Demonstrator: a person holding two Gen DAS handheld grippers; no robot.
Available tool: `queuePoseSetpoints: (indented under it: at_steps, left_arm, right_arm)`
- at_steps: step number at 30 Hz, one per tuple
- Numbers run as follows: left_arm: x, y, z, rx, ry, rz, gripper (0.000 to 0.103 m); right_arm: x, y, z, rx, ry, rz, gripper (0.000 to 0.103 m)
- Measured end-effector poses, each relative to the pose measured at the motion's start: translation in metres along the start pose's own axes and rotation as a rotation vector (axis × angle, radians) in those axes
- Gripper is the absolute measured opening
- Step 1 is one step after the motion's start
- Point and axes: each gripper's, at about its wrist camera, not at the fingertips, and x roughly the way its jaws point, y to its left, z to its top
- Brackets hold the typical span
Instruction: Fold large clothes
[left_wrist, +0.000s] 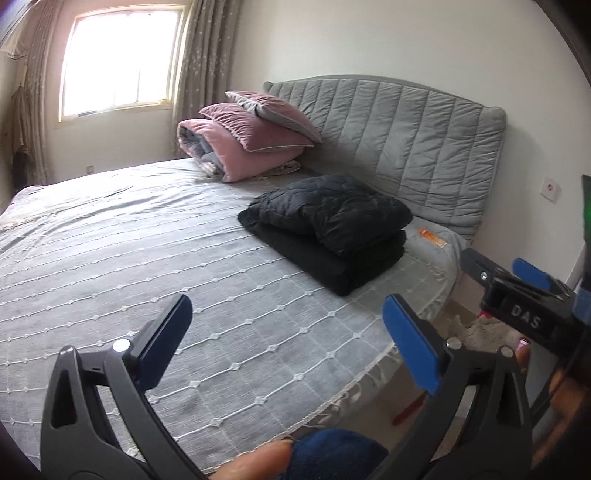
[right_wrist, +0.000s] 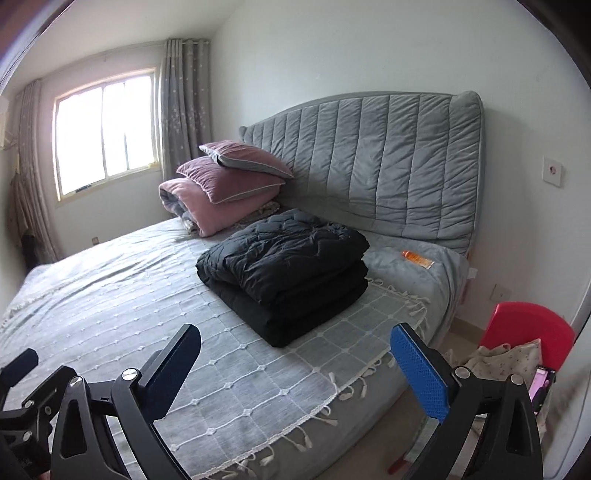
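A black quilted jacket (left_wrist: 328, 225) (right_wrist: 284, 266) lies folded into a thick stack on the grey bedspread (left_wrist: 129, 258) (right_wrist: 110, 288), near the headboard end. My left gripper (left_wrist: 288, 343) stands open over the near bed edge, nothing between its blue pads, well short of the stack. In the right wrist view my right gripper (right_wrist: 295, 362) is open too, holding nothing, above the fringed bed edge in front of the jacket. The right gripper's black body (left_wrist: 524, 295) shows at the right of the left wrist view. A person's fingertip (left_wrist: 258, 461) and blue sleeve show low there.
Pink pillows and a rolled pink quilt (left_wrist: 251, 136) (right_wrist: 218, 184) are piled by the grey padded headboard (left_wrist: 406, 147) (right_wrist: 369, 162). An orange tube (left_wrist: 432, 236) (right_wrist: 417, 258) lies near the bed corner. A red stool (right_wrist: 528, 328) with cloth stands on the floor at right. Window (right_wrist: 103, 133) at back left.
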Motion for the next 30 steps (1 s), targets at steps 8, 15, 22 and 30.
queuePoseSetpoints:
  at_steps: [8,15,22,30]
  left_arm:
    - [-0.004,0.002,0.0,0.005,-0.027,-0.004,0.103]
    - [-0.009,0.001,0.001,0.01,-0.029,-0.003,0.103]
    - [-0.01,-0.005,0.0,0.014,-0.026,-0.016,0.103]
    - [-0.008,-0.001,0.0,-0.003,-0.009,-0.024,0.103]
  right_arm:
    - [-0.013,0.015,-0.008,-0.068,-0.013,-0.06,0.103]
    - [-0.02,0.011,-0.013,-0.064,-0.014,-0.06,0.103]
    - [-0.022,0.008,-0.017,-0.066,-0.008,-0.068,0.103]
    - [-0.023,0.008,-0.023,-0.07,0.002,-0.064,0.103]
